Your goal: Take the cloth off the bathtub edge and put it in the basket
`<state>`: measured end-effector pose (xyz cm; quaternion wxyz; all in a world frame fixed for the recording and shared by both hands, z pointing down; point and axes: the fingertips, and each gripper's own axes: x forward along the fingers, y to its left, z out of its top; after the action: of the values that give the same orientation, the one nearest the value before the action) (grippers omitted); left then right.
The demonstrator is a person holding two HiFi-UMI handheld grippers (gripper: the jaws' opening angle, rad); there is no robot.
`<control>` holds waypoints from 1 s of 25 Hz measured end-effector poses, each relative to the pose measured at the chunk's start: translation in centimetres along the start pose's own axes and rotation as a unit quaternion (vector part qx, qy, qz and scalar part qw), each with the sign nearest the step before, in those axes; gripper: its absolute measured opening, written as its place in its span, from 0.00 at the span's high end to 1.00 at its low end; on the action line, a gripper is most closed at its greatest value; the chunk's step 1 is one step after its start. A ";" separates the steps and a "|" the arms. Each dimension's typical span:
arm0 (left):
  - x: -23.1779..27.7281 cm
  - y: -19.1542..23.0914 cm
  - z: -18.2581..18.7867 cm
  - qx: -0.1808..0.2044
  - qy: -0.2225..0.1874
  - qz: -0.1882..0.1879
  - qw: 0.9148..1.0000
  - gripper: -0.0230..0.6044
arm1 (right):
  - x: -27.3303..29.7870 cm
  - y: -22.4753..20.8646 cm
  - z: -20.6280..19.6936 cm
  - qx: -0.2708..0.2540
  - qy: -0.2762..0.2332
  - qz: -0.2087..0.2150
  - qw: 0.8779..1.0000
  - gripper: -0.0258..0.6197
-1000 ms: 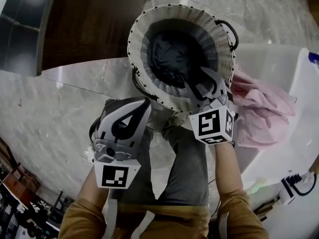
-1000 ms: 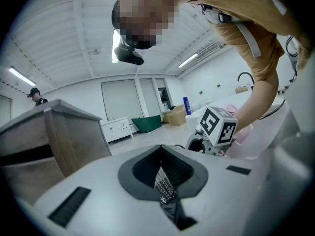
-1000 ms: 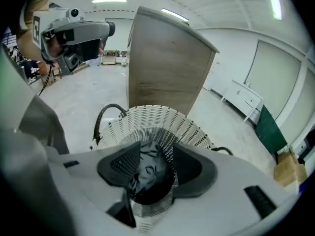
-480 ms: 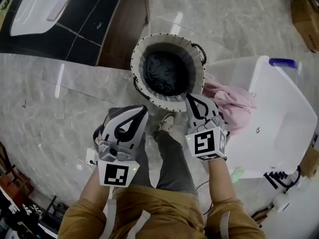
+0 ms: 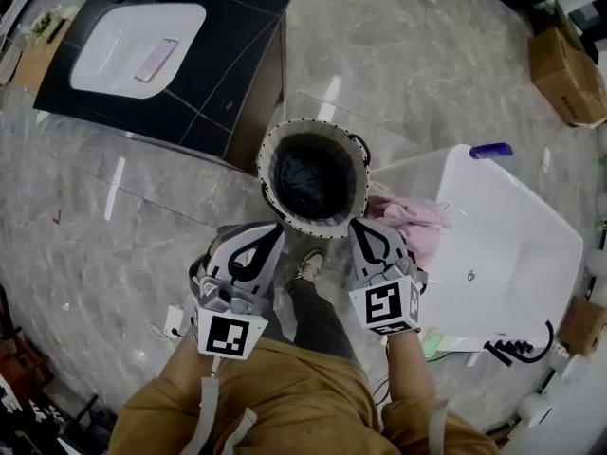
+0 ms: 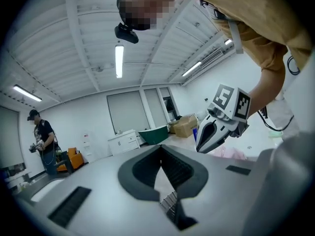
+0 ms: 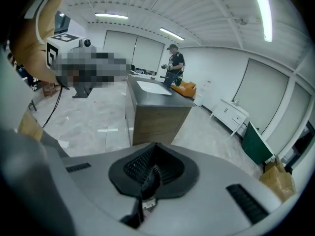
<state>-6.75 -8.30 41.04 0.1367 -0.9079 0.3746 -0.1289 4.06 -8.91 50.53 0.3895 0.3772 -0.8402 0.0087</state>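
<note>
Nearest to you, both tools sit drawn back at your waist. Your left hand-held gripper (image 5: 266,231) has its jaws together with nothing between them. Your right hand-held gripper (image 5: 364,234) is the one that changed. A second ago it was down at the basket rim with its jaws apart; now it is up beside the left one, pinched closed on nothing. You have also straightened up, so everything lies farther below you than it did.

Just past the gripper tips stands the round white woven basket (image 5: 266,172), with a dark crumpled cloth (image 5: 309,176) lying at its bottom. That reads as a finished drop: the cloth is in and released cleanly.

Just right of the basket, a pink cloth (image 5: 413,220) lies draped over the near edge of the white bathtub (image 5: 507,254), in the same spot as before. If that one counts too, another pick remains, and you would have to bend down again for it.

Farther off across the grey marble floor (image 5: 427,45) stands the black bench (image 5: 237,27) with its white basin (image 5: 119,60).
</note>
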 end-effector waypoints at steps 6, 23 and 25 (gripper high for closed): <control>-1.9 1.3 3.8 0.001 -0.011 0.007 1.000 0.95 | -4.6 -0.6 5.1 -0.008 -0.031 -0.016 0.999 0.95; -4.5 5.8 12.7 0.020 -0.064 0.020 0.998 0.95 | -17.7 -4.6 16.4 0.005 -0.148 -0.096 0.984 0.95; -4.6 5.9 13.6 0.026 -0.070 0.020 0.997 0.95 | -18.7 -5.2 17.0 0.000 -0.157 -0.107 0.982 0.95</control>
<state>-9.13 -6.94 25.78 0.1885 -0.9032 0.3788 -0.0721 4.13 -6.13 24.85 0.2519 0.4613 -0.8457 -0.0921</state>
